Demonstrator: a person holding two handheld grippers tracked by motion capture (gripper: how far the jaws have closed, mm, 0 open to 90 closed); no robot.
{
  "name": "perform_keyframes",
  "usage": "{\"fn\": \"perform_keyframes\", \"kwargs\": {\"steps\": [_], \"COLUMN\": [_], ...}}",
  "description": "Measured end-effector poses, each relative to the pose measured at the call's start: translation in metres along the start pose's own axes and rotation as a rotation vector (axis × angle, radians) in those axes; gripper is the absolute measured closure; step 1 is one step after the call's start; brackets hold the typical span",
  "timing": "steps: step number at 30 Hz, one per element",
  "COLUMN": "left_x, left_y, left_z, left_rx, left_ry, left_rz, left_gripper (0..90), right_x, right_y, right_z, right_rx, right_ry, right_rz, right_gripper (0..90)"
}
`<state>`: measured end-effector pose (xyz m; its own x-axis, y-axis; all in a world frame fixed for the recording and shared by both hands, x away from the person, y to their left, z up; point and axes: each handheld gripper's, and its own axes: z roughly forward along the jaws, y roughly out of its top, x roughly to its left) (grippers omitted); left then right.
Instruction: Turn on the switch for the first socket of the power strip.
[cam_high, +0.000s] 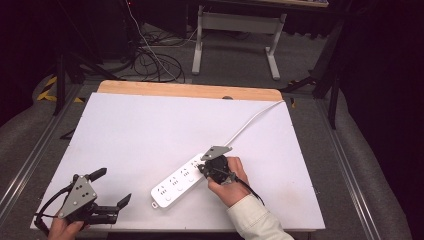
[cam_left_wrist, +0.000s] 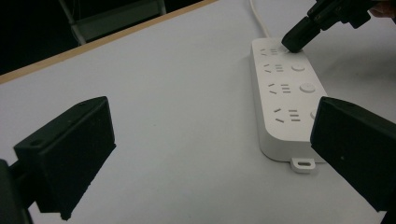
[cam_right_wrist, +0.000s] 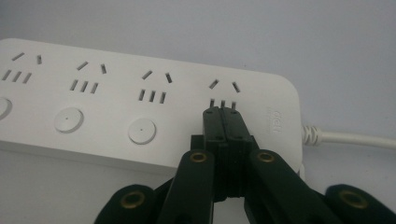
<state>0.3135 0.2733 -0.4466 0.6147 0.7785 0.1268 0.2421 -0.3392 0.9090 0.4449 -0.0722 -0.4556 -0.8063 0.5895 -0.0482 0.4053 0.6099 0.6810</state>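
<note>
Right gripper (cam_right_wrist: 223, 112), jaws pressed together, tip pushing switch button on power strip (cam_high: 181, 181) lying mid-table (cam_high: 140, 135). Left gripper (cam_high: 111, 189) resting spread wide, empty. Risk: unbraced strip sliding, tip slipping into socket slots (cam_right_wrist: 223, 103).

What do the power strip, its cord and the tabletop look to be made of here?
Power strip: probably hard white plastic, smooth moulded shell with rounded edges and a soft sheen. Cord: white flexible sheath, likely rubber or PVC, with a ribbed strain relief. Tabletop: matte white surface, material unclear; its far edge looks like wood.
</note>
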Motion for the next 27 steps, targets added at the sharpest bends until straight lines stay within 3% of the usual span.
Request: {"fn": "perform_keyframes", "kwargs": {"steps": [16, 24, 27], "left_x": [0.000, 0.001, 0.002], "left_y": [0.000, 0.001, 0.001], "left_z": [0.000, 0.001, 0.001], "left_rx": [-0.002, -0.006, -0.004], "left_ry": [-0.005, -0.002, -0.005], "left_rz": [-0.002, 0.000, 0.000], "left_gripper": [0.4, 0.4, 0.4], "right_x": [0.001, -0.004, -0.005], "right_y": [0.000, 0.001, 0.002], "right_z": [0.000, -0.001, -0.009], "right_rx": [0.006, 0.009, -0.042], "right_ry": [-0.006, 0.024, 0.018], "right_rz": [0.002, 0.033, 0.036], "right_gripper": [90.0, 90.0, 90.0]}}
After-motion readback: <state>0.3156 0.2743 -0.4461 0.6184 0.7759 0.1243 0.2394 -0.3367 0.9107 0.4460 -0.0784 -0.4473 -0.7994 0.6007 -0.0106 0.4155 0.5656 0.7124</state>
